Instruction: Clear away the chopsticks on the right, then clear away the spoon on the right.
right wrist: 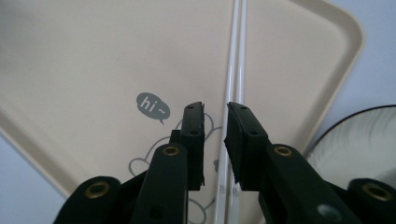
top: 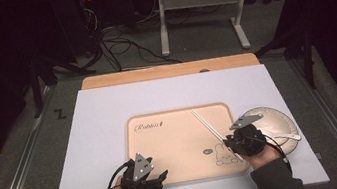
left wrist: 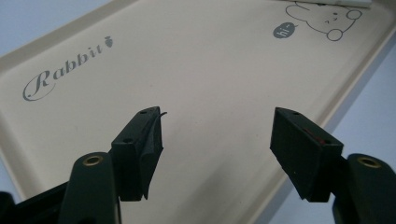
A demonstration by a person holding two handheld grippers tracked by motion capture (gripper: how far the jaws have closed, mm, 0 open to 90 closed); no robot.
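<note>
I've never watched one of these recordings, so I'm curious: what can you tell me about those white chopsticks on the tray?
The chopsticks are a pair of thin, white, glossy sticks, plastic by the look, lying side by side and flat on the beige rabbit-print tray. In the high view they run diagonally from near the tray's far edge down toward the printed rabbit. The right claw stands just above their near ends, its jaws narrowly parted on either side of them, not pressing.

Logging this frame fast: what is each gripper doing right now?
Left gripper: open, nothing between its jaws, over the tray.
Right gripper: slightly open; the chopsticks lie between its jaws, not clamped.
</note>
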